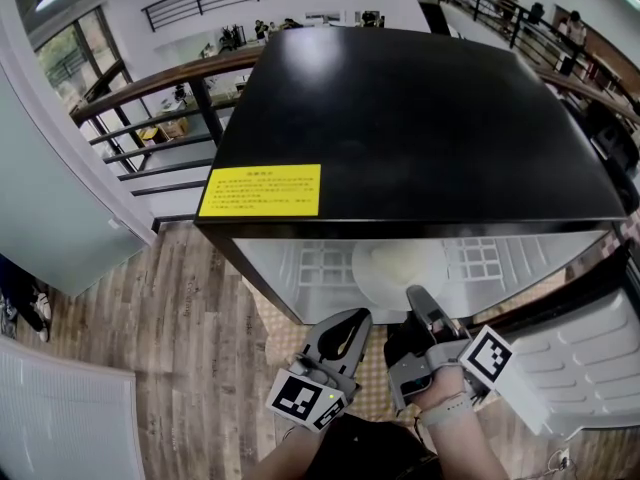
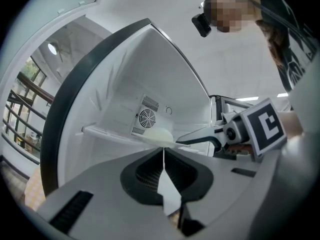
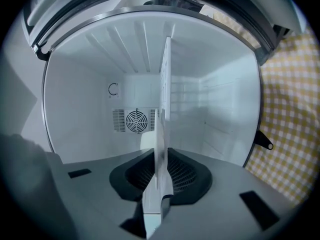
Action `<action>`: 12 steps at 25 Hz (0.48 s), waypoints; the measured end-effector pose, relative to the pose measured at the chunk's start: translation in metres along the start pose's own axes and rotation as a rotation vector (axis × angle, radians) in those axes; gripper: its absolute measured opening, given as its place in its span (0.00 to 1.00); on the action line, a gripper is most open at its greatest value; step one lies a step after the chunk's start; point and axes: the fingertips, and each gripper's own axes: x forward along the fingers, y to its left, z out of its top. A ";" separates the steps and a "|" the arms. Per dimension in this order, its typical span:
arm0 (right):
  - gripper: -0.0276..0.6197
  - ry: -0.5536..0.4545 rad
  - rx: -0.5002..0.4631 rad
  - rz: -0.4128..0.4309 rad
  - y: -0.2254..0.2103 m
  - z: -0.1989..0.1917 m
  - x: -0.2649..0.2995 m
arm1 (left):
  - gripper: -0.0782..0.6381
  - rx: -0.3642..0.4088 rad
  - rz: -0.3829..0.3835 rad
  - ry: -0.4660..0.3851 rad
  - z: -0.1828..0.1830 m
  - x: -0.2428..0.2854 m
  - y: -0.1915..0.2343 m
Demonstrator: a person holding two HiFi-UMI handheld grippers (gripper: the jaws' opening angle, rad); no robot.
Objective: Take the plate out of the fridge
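The black-topped fridge (image 1: 400,118) stands open towards me. A pale round plate (image 1: 398,266) lies on its white shelf (image 1: 320,263). My right gripper (image 1: 416,296) reaches level into the opening and is shut on the plate's near rim. In the right gripper view the plate (image 3: 147,142) shows edge-on between the closed jaws of the right gripper (image 3: 161,154). My left gripper (image 1: 355,320) hangs just outside the opening, shut and holding nothing. The left gripper view shows the plate (image 2: 157,134) with the right gripper's fingers (image 2: 200,136) on its rim, beyond the left gripper (image 2: 163,151).
The fridge door (image 1: 590,358) swings open at the right, its white inner racks facing up. A yellow label (image 1: 260,190) sits on the fridge top. A checked mat (image 1: 375,360) lies on the wooden floor (image 1: 180,328). A railing (image 1: 150,98) runs behind.
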 end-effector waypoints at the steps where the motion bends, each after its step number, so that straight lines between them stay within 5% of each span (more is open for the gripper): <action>1: 0.12 -0.004 0.006 0.005 0.000 0.001 0.001 | 0.13 0.000 -0.001 0.000 0.000 0.000 0.000; 12: 0.12 -0.003 0.014 0.006 0.001 -0.001 -0.002 | 0.13 -0.006 0.004 -0.002 -0.001 0.006 0.003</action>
